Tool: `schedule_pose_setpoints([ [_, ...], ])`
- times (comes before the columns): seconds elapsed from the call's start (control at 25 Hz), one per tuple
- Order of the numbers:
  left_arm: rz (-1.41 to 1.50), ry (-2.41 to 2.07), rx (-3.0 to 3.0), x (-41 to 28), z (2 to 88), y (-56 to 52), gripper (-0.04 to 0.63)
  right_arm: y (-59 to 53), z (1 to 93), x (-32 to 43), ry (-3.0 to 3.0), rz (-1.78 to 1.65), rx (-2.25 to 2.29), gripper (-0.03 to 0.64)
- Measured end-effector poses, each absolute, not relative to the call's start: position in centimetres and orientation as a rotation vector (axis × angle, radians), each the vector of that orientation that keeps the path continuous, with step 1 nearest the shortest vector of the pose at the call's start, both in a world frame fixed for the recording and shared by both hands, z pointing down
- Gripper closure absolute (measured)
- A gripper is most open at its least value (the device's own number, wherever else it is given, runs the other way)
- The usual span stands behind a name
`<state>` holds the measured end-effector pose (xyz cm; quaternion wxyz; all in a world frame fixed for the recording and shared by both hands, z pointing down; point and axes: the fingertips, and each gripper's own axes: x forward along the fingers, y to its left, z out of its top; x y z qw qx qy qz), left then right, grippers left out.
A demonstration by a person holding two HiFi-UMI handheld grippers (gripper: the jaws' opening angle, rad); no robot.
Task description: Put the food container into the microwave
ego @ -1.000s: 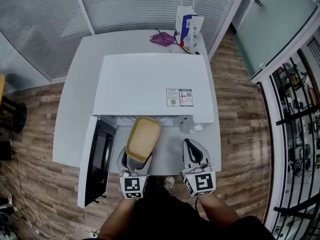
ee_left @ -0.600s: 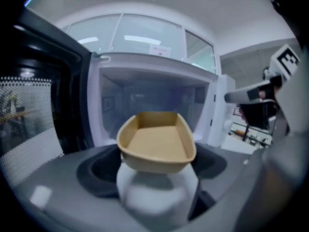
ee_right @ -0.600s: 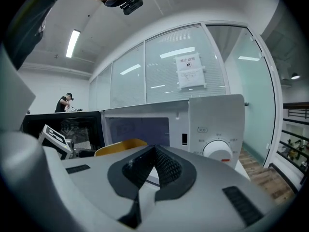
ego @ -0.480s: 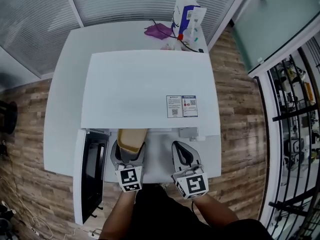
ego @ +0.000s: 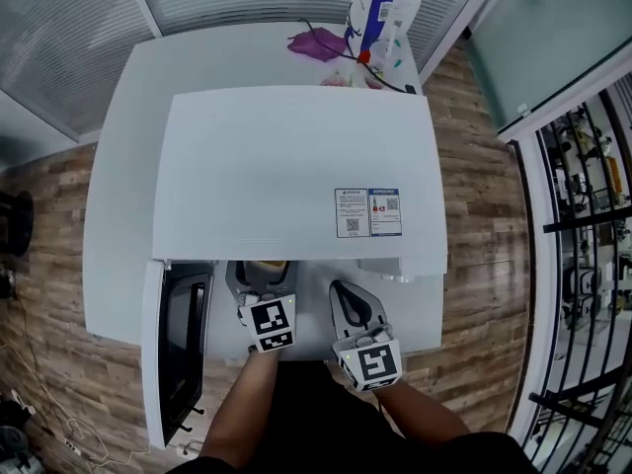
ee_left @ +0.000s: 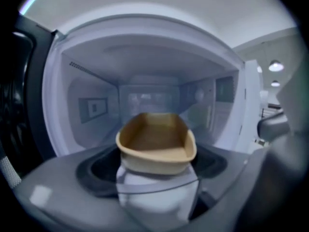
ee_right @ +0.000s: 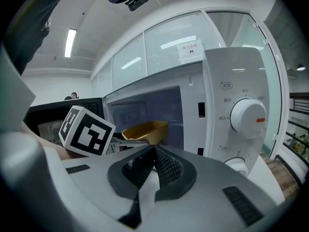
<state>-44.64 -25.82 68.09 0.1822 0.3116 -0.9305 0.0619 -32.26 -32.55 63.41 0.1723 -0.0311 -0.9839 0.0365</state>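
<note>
smooth, glossy white casing on the microwave point(ego: 296, 176); matt tan, paper-like food container point(ee_left: 157, 141); grainy wood-plank floor point(ego: 474, 294); ribbed dark pads point(ee_right: 166, 166) on the right gripper point(ee_right: 154, 148).

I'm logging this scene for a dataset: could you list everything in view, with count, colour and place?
microwave: 1, white, on the table, door open
food container: 1, tan, at the microwave's mouth
dial: 1, white with orange mark, microwave front
table: 1, white, under the microwave
paper bag: 1, white and blue, table's far edge
purple item: 1, purple, beside the paper bag
left hand-held gripper: 1, grey, shut on the food container
right hand-held gripper: 1, grey, shut, empty, beside it
</note>
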Motion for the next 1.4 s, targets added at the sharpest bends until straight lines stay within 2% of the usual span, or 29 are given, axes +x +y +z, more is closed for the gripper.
schedule_pose_setpoints([
  [0.44,0.178,-2.591,0.857,-46.3,69.2,-27.3,0.126,-33.2,63.9,-32.2,-2.777,0.116,-0.068,0.611],
  [0.68,0.197,-2.555,0.856,-46.5,70.0,-27.1,0.064,-33.5,63.8,-32.1,-2.783,0.115,-0.057,0.611],
  [1.16,0.241,-2.585,0.897,-41.5,66.1,-24.5,0.067,-33.3,59.7,-32.0,-2.882,0.077,-0.073,0.611],
  [1.24,0.245,-2.604,0.918,-40.4,64.6,-24.1,0.079,-33.0,58.5,-31.9,-2.904,0.064,-0.087,0.611],
  [1.28,0.247,-2.622,0.922,-39.8,63.7,-23.8,0.109,-33.0,57.9,-31.8,-2.915,0.058,-0.09,0.611],
  [1.4,0.253,-2.687,0.911,-38.2,61.0,-22.7,0.287,-32.8,56.4,-31.2,-2.943,0.046,-0.093,0.611],
])
